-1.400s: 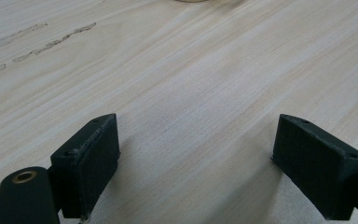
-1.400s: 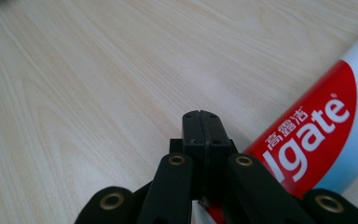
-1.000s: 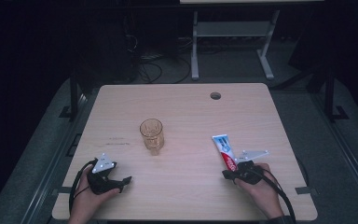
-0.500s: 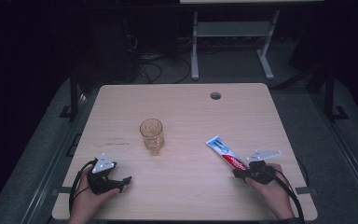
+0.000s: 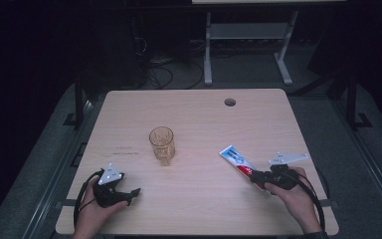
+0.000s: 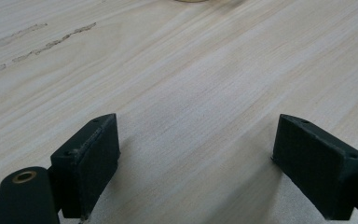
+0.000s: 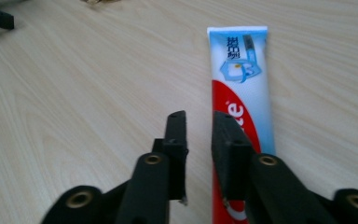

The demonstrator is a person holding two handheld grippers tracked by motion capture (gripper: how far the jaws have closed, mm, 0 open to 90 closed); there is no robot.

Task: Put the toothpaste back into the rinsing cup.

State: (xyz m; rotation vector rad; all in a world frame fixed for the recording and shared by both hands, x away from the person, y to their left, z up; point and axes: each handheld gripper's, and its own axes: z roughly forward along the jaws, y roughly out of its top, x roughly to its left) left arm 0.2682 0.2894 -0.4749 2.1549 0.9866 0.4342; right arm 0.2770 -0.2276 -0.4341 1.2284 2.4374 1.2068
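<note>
R gripper (image 7: 198,122) over toothpaste tube (image 7: 242,93), lower right
Jaws just opened to a narrow gap, nothing between; we'd widen more, centre on tube. L gripper (image 6: 196,154) apart, idle.

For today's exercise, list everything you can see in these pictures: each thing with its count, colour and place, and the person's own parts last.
Toothpaste tube: one, white, blue and red, lying flat at the table's right.
Drinking glass: one, amber, upright near the middle.
Table: one, pale wood, with a round hole near the far edge.
Metal stand: one, grey, on the floor beyond.
Left gripper: black, jaws wide apart, near left corner.
Right gripper: black, jaws just opening, gap empty, beside the tube.
</note>
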